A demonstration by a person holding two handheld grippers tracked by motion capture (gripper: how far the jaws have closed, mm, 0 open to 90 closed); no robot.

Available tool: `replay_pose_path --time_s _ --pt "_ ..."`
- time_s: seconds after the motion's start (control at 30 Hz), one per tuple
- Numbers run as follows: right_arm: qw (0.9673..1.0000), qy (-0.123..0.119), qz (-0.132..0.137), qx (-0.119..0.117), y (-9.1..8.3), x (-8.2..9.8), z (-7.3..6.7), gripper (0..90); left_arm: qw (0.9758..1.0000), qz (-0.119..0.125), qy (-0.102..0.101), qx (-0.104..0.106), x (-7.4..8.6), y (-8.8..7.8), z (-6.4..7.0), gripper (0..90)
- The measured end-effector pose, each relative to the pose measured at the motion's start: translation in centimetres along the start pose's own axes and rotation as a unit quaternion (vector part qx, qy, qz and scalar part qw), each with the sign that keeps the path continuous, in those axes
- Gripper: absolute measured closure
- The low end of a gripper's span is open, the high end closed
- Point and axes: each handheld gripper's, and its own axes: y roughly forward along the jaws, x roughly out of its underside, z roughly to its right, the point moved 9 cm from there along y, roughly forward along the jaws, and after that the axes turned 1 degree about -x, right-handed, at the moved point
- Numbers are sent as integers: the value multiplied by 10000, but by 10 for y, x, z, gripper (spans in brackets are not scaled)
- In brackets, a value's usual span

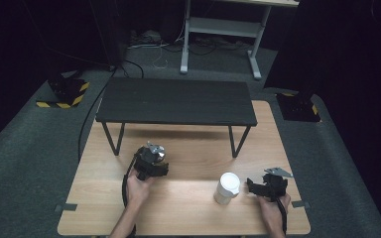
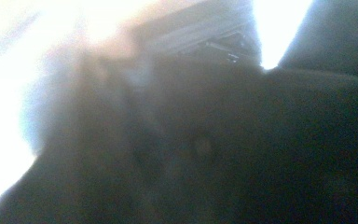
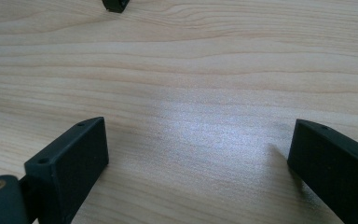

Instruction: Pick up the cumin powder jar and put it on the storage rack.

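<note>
One white cup (image 1: pixel 226 188) just left of the wide-open right hand-held gripper (image 1: pixel 254 186), left hand-held gripper (image 1: pixel 151 163) closed, empty.

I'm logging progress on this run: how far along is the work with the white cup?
Nothing looks done yet: the white cup stands upright on the wooden table, ungripped. In hand: the right tool sits just beside it, its jaws wide open over bare wood in the right gripper view. The left tool is shut and away from the cup. Gripping and moving the cup are left.
</note>
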Motion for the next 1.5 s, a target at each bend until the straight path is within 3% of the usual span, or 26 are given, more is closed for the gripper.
replay_pose_path --time_s 0.23,0.67,1.03,1.3,1.5 --pt "10000 10 -1 1 0 0 0 45 9999 -52 11 99 -9 -9 3 314" --pt "10000 13 4 4 0 0 0 46 9988 -269 261 329 -34 -29 15 314" --pt "10000 26 2 6 0 0 0 47 9970 -372 305 604 -63 -49 27 314" --pt "10000 28 2 8 0 0 0 48 9949 -449 443 784 -82 -62 35 314" --pt "10000 30 0 6 0 0 0 47 9937 -443 527 879 -105 -75 43 314"
